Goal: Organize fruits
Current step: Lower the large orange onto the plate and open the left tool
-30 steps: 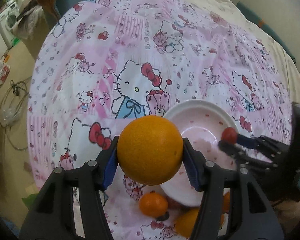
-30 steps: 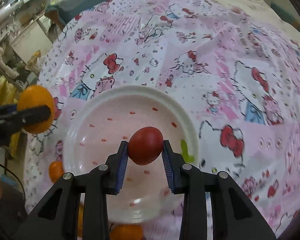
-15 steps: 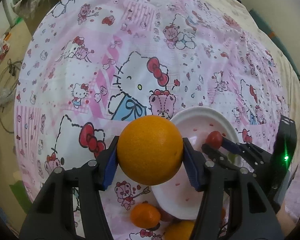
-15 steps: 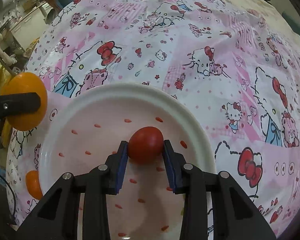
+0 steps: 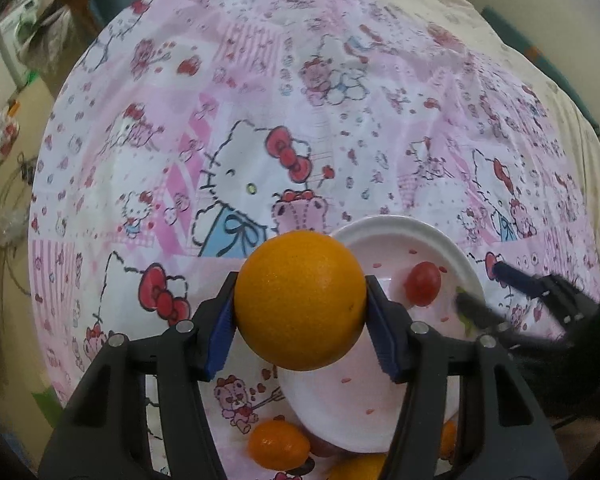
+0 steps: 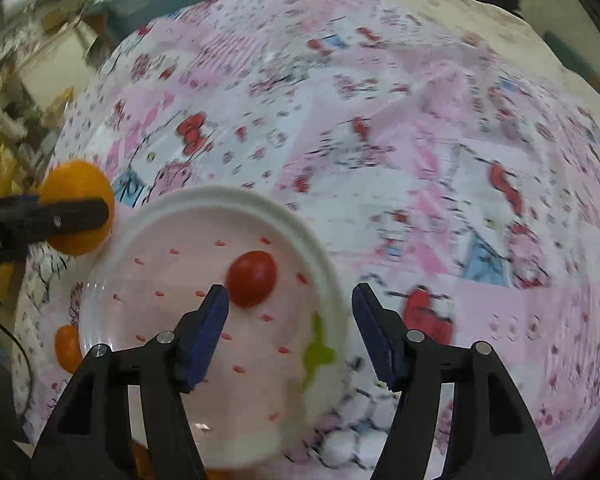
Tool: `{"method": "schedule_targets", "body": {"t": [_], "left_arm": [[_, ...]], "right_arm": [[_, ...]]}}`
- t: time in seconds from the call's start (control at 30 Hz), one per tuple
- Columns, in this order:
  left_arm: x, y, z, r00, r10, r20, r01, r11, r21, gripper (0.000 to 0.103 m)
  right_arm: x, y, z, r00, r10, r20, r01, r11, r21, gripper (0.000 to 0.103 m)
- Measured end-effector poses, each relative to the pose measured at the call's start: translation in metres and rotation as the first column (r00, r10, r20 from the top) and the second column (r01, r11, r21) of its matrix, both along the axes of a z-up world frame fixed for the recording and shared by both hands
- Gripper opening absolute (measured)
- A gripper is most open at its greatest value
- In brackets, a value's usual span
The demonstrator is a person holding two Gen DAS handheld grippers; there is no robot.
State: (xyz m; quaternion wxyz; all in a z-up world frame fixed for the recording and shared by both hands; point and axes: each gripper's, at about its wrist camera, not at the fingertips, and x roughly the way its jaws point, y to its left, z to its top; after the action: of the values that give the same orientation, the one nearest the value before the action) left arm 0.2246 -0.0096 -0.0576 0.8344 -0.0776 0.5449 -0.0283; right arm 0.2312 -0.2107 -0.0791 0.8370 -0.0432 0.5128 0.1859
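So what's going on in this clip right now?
A person is sorting fruit onto a white plate on a cartoon-print cloth. The right gripper is opening; the small red tomato lies on the plate, free of its pads. The left gripper holds a large orange above the plate's near-left edge, not yet set down. A few smaller oranges wait on the cloth beside the plate.

Cartoon-cat pink bedsheet (image 5: 260,120), cream blanket (image 5: 420,4) behind, cluttered floor (image 5: 4,184) left.
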Motion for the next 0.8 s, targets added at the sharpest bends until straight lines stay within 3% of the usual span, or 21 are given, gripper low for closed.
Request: {"method": "schedule_targets", "body": {"t": [0.13, 0.3, 0.8], "left_arm": [[0.002, -0.011, -0.006, 1.0, -0.023, -0.013, 0.023, 0.999, -0.043, 0.055], [0.004, -0.026, -0.016, 0.998, -0.059, -0.022, 0.058, 0.997, -0.047, 0.055], [0.022, -0.034, -0.043, 0.994, -0.08, -0.071, 0.07, 0.99, -0.124, 0.056]], "right_arm": [[-0.002, -0.025, 0.014, 0.999, -0.053, 0.014, 0.052, 0.998, 0.021, 0.067], [-0.008, -0.046, 0.023, 0.996, -0.084, 0.015, 0.083, 0.996, 0.029, 0.067], [-0.012, -0.055, 0.032, 0.996, -0.087, 0.033, 0.086, 0.996, 0.02, 0.067]]}}
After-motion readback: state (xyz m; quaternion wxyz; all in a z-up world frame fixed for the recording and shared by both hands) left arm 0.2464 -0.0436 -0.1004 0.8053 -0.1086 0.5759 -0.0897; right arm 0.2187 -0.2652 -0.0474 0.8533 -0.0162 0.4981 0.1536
